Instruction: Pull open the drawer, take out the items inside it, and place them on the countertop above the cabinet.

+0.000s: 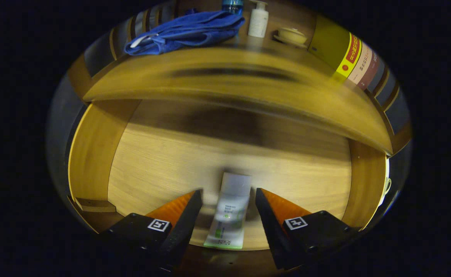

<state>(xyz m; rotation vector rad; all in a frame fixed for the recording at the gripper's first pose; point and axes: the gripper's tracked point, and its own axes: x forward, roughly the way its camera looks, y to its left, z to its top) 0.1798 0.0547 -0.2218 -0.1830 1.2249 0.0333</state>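
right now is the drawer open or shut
Open. The drawer is pulled out below the countertop, its wooden floor exposed, with a white tube lying flat between the open claw fingers, neither touching it.

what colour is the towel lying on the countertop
Blue, clearest in the gripper view: the towel lies on the countertop, far beyond the open gripper.

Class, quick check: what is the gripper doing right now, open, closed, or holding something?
Gripper: open, holding nothing; its fingers straddle the white tube lying on the floor of the open drawer, with a gap on each side.
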